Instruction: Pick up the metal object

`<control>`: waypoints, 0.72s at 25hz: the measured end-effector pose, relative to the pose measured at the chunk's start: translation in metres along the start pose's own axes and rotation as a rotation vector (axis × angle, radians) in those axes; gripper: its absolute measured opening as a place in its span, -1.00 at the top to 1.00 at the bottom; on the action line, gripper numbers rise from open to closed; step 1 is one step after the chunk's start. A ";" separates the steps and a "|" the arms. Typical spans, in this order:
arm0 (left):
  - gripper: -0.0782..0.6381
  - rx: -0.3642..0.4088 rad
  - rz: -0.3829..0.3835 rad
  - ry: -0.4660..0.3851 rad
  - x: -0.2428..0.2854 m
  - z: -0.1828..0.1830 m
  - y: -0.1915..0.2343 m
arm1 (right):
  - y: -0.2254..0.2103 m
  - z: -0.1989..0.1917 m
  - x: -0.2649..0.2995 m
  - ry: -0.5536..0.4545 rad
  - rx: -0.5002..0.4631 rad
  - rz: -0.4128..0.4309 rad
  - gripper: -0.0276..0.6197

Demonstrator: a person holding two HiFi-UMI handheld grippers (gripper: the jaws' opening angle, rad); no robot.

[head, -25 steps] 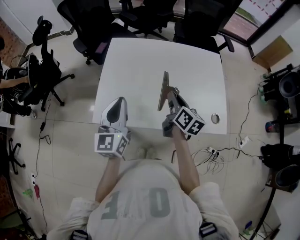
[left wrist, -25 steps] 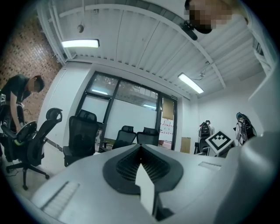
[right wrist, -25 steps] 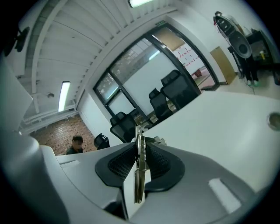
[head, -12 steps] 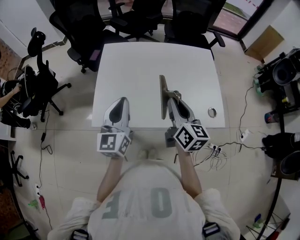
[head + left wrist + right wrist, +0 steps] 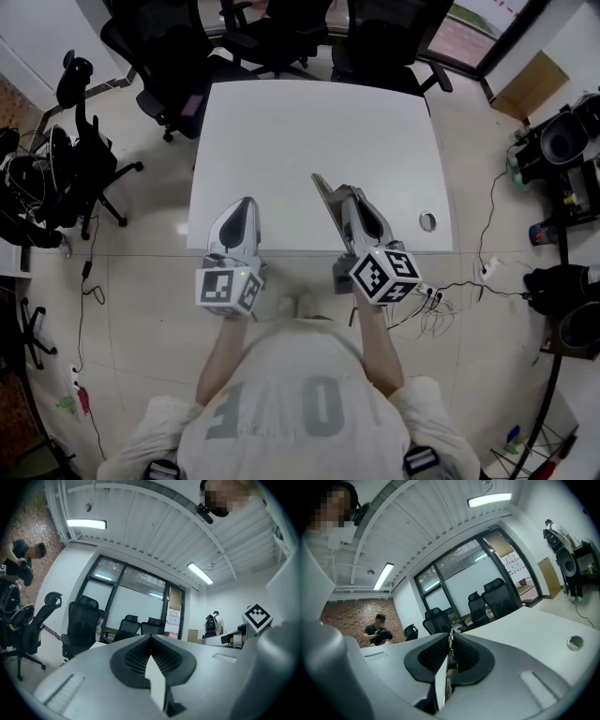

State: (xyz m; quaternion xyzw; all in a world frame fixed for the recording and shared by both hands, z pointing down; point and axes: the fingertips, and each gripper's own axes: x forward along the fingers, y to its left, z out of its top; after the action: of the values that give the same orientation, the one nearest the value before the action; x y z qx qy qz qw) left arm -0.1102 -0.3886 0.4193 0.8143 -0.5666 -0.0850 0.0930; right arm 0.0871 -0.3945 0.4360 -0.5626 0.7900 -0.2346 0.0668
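Note:
The metal object [image 5: 324,193], a long thin flat strip, lies at a slant on the white table [image 5: 309,122] near its front edge. My right gripper [image 5: 348,193] reaches over that edge, and its jaws are closing on the strip's near end. In the right gripper view the two black pads [image 5: 433,654] stand almost together with a thin metal edge pinched between them. My left gripper [image 5: 246,201] rests at the front left of the table, away from the strip. It is shut with nothing between its pads [image 5: 136,656].
A round cable hole [image 5: 427,221] sits at the table's front right corner. Black office chairs [image 5: 178,56] crowd the far side and another chair [image 5: 84,150] stands to the left. Cables [image 5: 436,309] lie on the floor to the right, beside speakers [image 5: 562,141].
The right gripper's jaws have come together on the strip. The strip's far end has swung to the left, so it now lies slanted. The left gripper has not moved.

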 end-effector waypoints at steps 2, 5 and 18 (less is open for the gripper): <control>0.78 -0.006 0.001 0.001 -0.004 0.001 0.004 | 0.002 -0.003 -0.001 0.005 0.005 -0.007 0.78; 0.78 -0.018 -0.001 0.007 -0.010 -0.001 0.008 | 0.007 -0.004 -0.006 0.005 0.001 -0.020 0.78; 0.78 -0.046 0.062 -0.005 -0.064 -0.005 0.027 | 0.032 -0.002 -0.064 -0.040 0.029 -0.016 0.78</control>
State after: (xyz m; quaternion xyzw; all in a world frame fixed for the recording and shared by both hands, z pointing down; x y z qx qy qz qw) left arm -0.1555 -0.3374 0.4329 0.7939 -0.5895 -0.0973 0.1130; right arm 0.0817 -0.3264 0.4132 -0.5723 0.7805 -0.2352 0.0890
